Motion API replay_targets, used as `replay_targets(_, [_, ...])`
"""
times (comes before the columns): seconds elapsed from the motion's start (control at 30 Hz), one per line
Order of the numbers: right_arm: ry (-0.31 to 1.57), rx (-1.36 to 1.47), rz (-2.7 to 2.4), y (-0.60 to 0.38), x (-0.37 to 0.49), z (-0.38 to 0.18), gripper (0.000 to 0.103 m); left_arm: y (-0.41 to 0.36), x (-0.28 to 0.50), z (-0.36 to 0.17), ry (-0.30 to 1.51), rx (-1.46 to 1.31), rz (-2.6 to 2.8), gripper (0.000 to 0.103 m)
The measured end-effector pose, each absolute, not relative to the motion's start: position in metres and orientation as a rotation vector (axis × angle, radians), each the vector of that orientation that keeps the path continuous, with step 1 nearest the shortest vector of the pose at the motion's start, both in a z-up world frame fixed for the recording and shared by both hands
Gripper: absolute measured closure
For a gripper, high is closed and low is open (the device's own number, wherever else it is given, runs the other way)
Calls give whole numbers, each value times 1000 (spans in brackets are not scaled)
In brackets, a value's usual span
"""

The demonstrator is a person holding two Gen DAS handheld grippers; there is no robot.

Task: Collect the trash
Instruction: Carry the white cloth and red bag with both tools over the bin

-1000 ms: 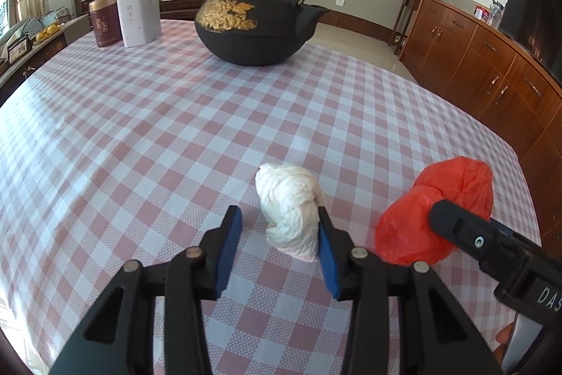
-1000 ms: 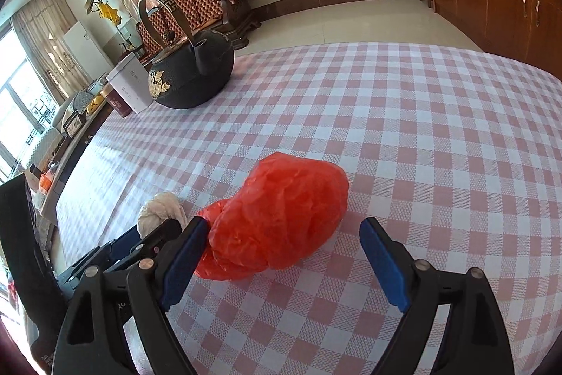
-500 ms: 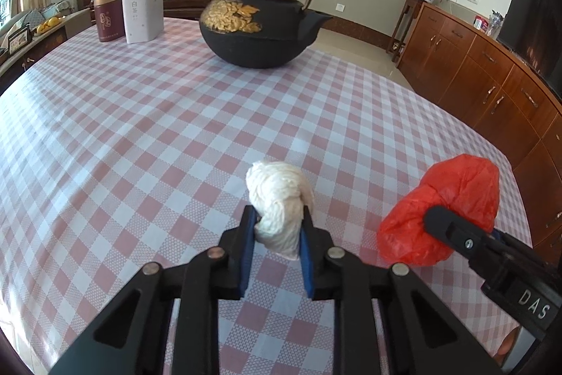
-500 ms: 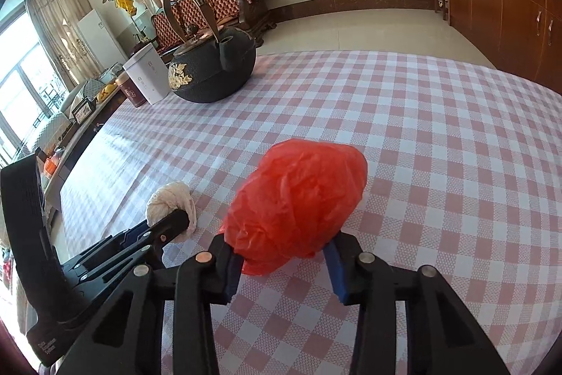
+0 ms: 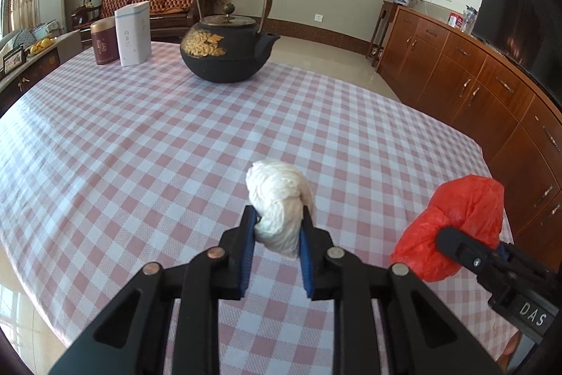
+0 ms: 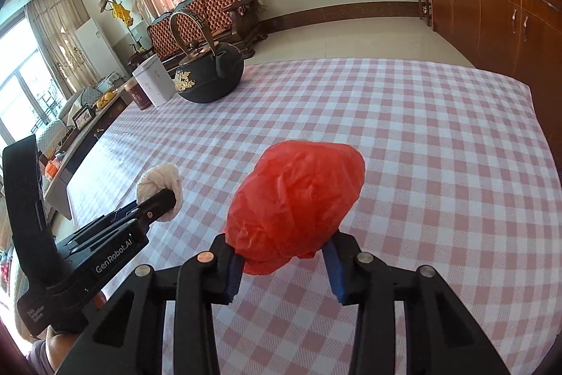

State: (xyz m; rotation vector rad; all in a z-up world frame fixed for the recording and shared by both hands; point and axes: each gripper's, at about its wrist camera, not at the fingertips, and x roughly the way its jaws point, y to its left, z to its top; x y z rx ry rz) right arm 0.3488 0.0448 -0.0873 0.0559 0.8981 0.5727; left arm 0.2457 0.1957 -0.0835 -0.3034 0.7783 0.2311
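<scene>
Two scraps are in hand: the left hand-held gripper (image 5: 275,231) is clamped on a white wad (image 5: 277,204), the right hand-held gripper (image 6: 282,257) has just closed on a red bag (image 6: 295,202), both just above the table (image 5: 140,143). Each looks light, soft and crushable; the bag's film is probably slippery, so a pinch low in its bunched part seems safest. Checked cloth covers the table, with a kettle (image 5: 224,53) and two tins (image 5: 121,37) far off, and a sofa and cabinets in the room beyond.

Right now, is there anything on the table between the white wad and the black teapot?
No. In the left wrist view, only bare checked tablecloth lies between the white wad and the black teapot.
</scene>
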Motion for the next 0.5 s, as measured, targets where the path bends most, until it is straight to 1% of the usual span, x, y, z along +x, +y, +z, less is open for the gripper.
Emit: replay_targets(0.5, [892,91,454,-58,275,-75,61,119,195,-53,745,-254,114,79])
